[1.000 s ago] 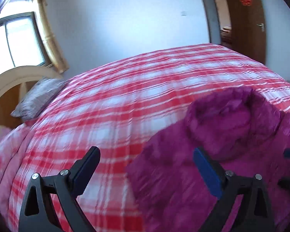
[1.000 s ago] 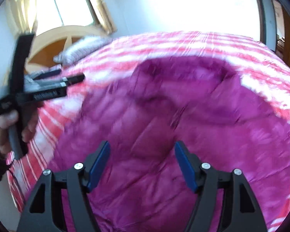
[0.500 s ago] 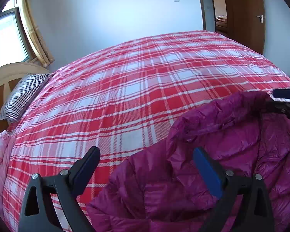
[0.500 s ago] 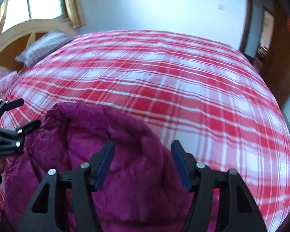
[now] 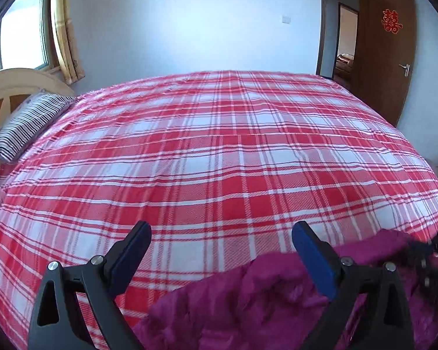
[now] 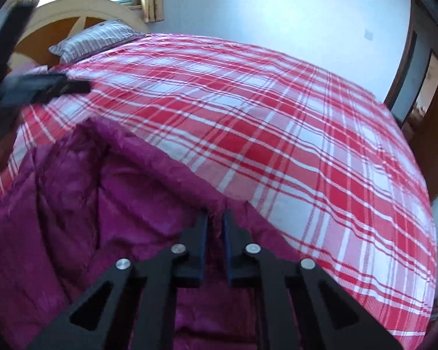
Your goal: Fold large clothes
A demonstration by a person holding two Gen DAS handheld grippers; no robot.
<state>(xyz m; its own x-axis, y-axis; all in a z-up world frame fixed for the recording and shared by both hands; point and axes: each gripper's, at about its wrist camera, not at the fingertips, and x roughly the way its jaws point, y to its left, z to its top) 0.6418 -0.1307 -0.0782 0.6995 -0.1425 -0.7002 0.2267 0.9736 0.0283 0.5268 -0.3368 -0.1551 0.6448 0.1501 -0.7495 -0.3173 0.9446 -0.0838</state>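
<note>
- Two views share one bed (image 5: pixel 219 151) with a red-and-white plaid cover; a magenta puffer jacket (image 5: pixel 262 300) lies at its near edge.
- Left wrist view: the left tool (image 5: pixel 221 258) is spread wide, its blue pads (image 5: pixel 312 259) holding nothing, one over the plaid and one over the jacket. Only this view shows the brown door (image 5: pixel 385 55) with its red ornament. The right tool (image 5: pixel 432 250) shows at the right edge as a dark blur, too smeared to read.
- Right wrist view: the right tool (image 6: pixel 215 227) is pressed together on a fold at the jacket's (image 6: pixel 73 204) upper edge, fabric pinched between the pads. Far more of the jacket shows here, spreading left and down, cut off by the frame. The left tool (image 6: pixel 29 87) appears upper left, blurred. The striped pillow (image 6: pixel 96 39) and wooden headboard (image 6: pixel 73 8) sit behind.
</note>
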